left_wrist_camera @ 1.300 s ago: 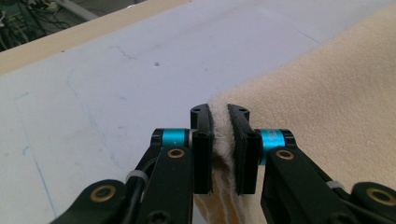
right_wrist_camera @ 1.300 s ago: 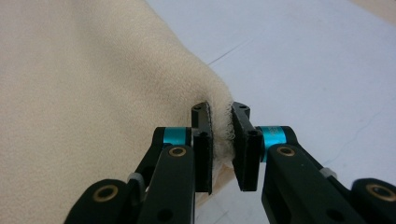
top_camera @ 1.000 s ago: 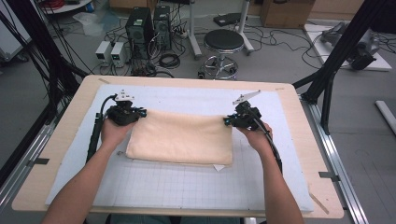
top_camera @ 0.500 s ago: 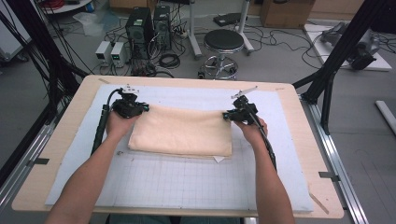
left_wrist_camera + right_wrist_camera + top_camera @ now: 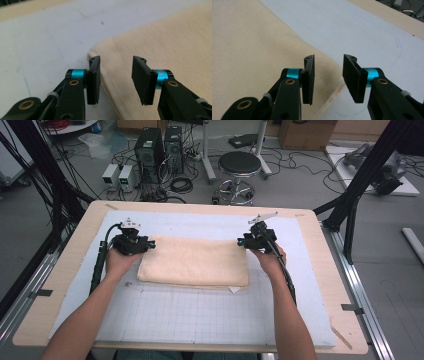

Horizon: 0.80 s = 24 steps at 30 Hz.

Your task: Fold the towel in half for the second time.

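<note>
Both hand-held grippers, left (image 5: 116, 80) and right (image 5: 329, 79), have just been opening; jaws now released, nothing pinched. Folded cream towel (image 5: 195, 261) lies flat mid-tabletop (image 5: 320, 245), shifted slightly farther; this fold looks finished.

High view: above the person's side, looking forward and down over the whole table (image 5: 320, 250) | Gripper views: close, low, each along its own jaws | Shared: folded cream towel (image 5: 195, 262) on white mat (image 5: 200, 315)
</note>
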Tool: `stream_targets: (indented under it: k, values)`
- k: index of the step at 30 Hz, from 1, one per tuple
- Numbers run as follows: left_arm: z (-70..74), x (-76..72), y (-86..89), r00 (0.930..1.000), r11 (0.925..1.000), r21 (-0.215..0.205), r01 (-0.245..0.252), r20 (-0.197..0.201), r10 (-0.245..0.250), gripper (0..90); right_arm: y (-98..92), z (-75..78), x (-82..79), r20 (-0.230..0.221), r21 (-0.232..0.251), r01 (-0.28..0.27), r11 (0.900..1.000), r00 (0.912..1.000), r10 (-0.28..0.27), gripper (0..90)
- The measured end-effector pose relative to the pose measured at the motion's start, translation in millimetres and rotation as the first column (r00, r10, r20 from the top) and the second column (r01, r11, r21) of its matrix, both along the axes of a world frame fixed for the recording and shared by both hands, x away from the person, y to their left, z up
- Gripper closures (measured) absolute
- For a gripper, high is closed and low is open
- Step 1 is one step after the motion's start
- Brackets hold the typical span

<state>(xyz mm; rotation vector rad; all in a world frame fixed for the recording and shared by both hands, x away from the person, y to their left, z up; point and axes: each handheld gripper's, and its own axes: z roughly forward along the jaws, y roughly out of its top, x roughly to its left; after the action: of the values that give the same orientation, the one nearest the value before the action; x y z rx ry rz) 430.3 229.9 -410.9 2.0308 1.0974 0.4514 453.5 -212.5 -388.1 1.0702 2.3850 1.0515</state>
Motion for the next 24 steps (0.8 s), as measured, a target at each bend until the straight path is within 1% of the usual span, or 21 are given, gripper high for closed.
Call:
stream_targets:
  k: [1, 2, 3, 4, 5, 6, 7, 8, 10, 11, 12, 13, 14, 15, 16, 17, 18, 19, 20, 22, 24]
  values:
    - [-1.2, -2.8, 0.4, 1.0, 1.0, 0.006, 0.001, 0.006, -0.002, 56.6, 0.0, 0.5, -1.5, -0.006, 0.006, -0.007, 1.0, 1.0, 0.007, 61.6]
    - [-2.9, -7.5, 1.0, 0.9997, 1.0, -0.004, -0.001, 0.025, 0.001, 56.7, 0.4, 0.1, -2.6, -0.01, 0.011, -0.014, 1.0, 0.9998, 0.014, 61.6]
    - [-4.0, -10.6, 2.4, 0.9997, 0.9999, -0.015, 0.001, 0.025, -0.001, 57.4, 1.0, -1.5, -3.9, -0.02, 0.016, -0.029, 0.999, 0.9994, 0.029, 61.7]
    - [-5.2, -13.5, 4.2, 0.9999, 0.9996, -0.027, 0.005, 0.014, -0.005, 57.3, 2.2, -3.7, -5.0, -0.029, 0.006, -0.039, 0.999, 0.9988, 0.039, 61.6]
    - [-6.1, -16.4, 6.2, 0.9999, 0.9994, -0.03, 0.015, 0.0, -0.015, 56.8, 3.5, -6.3, -6.7, -0.029, -0.007, -0.043, 0.999, 0.9987, 0.043, 61.6]
    - [-6.8, -19.3, 7.5, 0.9997, 0.9993, -0.031, 0.022, -0.009, -0.022, 56.5, 3.8, -9.2, -7.5, -0.035, -0.01, -0.048, 0.999, 0.9983, 0.047, 61.6]
    - [-7.7, -23.2, 8.8, 0.9996, 0.9987, -0.043, 0.028, -0.003, -0.029, 56.3, 4.0, -12.3, -8.1, -0.042, -0.007, -0.048, 0.999, 0.998, 0.048, 61.5]
    - [-8.3, -26.9, 10.3, 0.9994, 0.9981, -0.05, 0.035, -0.001, -0.035, 56.4, 4.1, -15.0, -8.2, -0.049, -0.019, -0.047, 0.999, 0.9977, 0.046, 60.9]
    - [-9.4, -33.1, 11.8, 0.9989, 0.9978, -0.049, 0.046, -0.008, -0.046, 56.2, 5.7, -18.5, -10.7, -0.036, -0.04, -0.025, 0.999, 0.9991, 0.024, 60.9]
    - [-10.0, -37.3, 12.7, 0.9986, 0.9972, -0.054, 0.052, -0.005, -0.052, 55.0, 5.1, -18.7, -12.0, -0.019, -0.042, -0.01, 0.999, 0.9998, 0.01, 60.7]
    - [-10.5, -39.9, 13.5, 0.9985, 0.9969, -0.056, 0.055, 0.002, -0.055, 53.7, 3.7, -18.5, -13.3, -0.017, -0.017, -0.008, 1.0, 0.9998, 0.008, 59.2]
    - [-11.1, -43.1, 14.4, 0.9979, 0.9961, -0.06, 0.064, 0.001, -0.065, 53.1, 3.5, -18.2, -14.3, -0.015, -0.011, -0.011, 1.0, 0.9998, 0.011, 58.1]
    - [-12.4, -46.8, 14.9, 0.9976, 0.9956, -0.064, 0.069, 0.001, -0.069, 51.8, 4.0, -17.3, -16.5, -0.007, -0.019, -0.012, 1.0, 0.9999, 0.011, 56.8]
    - [-13.4, -48.8, 14.6, 0.9975, 0.9955, -0.063, 0.071, -0.002, -0.071, 51.0, 4.1, -16.2, -18.8, 0.006, -0.013, -0.014, 1.0, 0.9999, 0.014, 56.3]
    - [-14.6, -50.6, 13.7, 0.9974, 0.9962, -0.051, 0.07, -0.013, -0.071, 50.6, 4.2, -15.3, -20.2, 0.006, -0.005, -0.02, 1.0, 0.9998, 0.02, 55.5]
    - [-15.7, -52.5, 13.6, 0.9971, 0.9966, -0.037, 0.074, -0.016, -0.075, 49.7, 4.8, -14.1, -22.0, 0.016, -0.012, -0.022, 1.0, 0.9996, 0.022, 53.6]
    - [-17.6, -54.7, 13.9, 0.9967, 0.996, -0.041, 0.079, -0.014, -0.08, 51.3, 5.2, -13.0, -23.7, 0.029, -0.016, -0.021, 1.0, 0.9994, 0.021, 53.0]
    - [-18.6, -56.0, 13.7, 0.9968, 0.9963, -0.04, 0.076, -0.022, -0.077, 54.5, 5.5, -12.7, -24.1, 0.025, -0.007, -0.024, 1.0, 0.9994, 0.024, 51.0]
    - [-20.6, -57.8, 13.4, 0.9969, 0.9966, -0.04, 0.072, -0.029, -0.074, 54.6, 5.8, -12.8, -24.0, 0.026, -0.014, -0.023, 1.0, 0.9994, 0.024, 50.4]
    - [-22.6, -60.0, 14.1, 0.9964, 0.9963, -0.048, 0.072, -0.041, -0.074, 54.8, 7.4, -15.0, -23.7, 0.014, -0.016, -0.037, 0.999, 0.9992, 0.037, 49.2]
    - [-22.2, -62.3, 14.6, 0.9958, 0.9957, -0.06, 0.071, -0.053, -0.074, 56.3, 9.7, -17.7, -23.3, 0.003, -0.035, -0.048, 0.998, 0.9988, 0.048, 48.7]
